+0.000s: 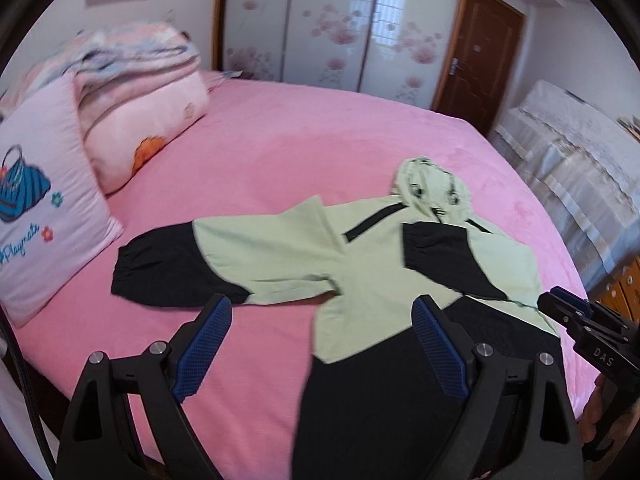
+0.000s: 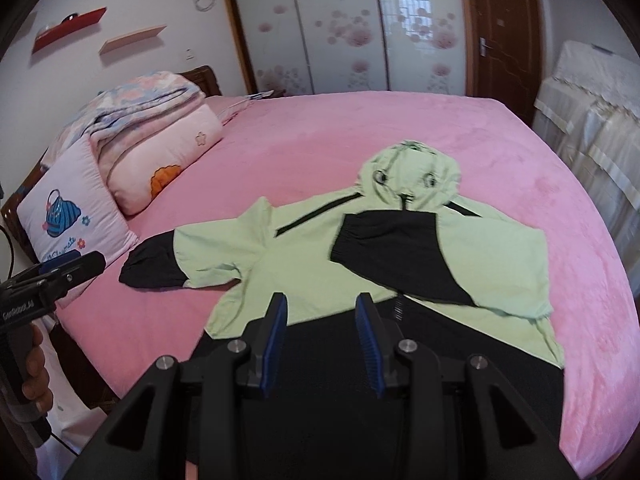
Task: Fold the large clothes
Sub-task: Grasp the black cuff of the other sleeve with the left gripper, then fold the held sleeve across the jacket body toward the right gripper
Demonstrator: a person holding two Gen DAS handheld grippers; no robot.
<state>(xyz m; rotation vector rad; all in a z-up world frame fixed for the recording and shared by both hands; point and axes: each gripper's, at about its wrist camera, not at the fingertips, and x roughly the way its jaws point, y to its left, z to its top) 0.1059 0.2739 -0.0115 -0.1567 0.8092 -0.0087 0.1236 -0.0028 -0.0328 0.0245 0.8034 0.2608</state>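
Observation:
A light green and black hooded jacket (image 1: 360, 256) (image 2: 304, 248) lies spread on the pink bed (image 1: 280, 140) (image 2: 500, 152), with its hood (image 1: 432, 188) (image 2: 408, 172) at the far end. One black-cuffed sleeve (image 1: 440, 256) (image 2: 384, 248) is folded across the chest. The other sleeve (image 1: 168, 272) (image 2: 160, 268) stretches out to the left. My left gripper (image 1: 323, 304) hovers wide open above the jacket's near left part, holding nothing. My right gripper (image 2: 321, 300) is open with a narrower gap over the black hem, also with nothing in it. Each gripper shows at the edge of the other's view, the right gripper (image 1: 560, 304) and the left gripper (image 2: 94, 264).
A pink pillow (image 1: 44, 208) (image 2: 76, 216) and folded quilts (image 1: 136, 92) (image 2: 160, 128) lie at the left of the bed. A flowered wardrobe (image 1: 340, 20) and a brown door (image 1: 476, 52) stand behind. Cloth-covered furniture (image 1: 580, 168) lines the right side. A person's hand (image 2: 36, 368) grips the left handle.

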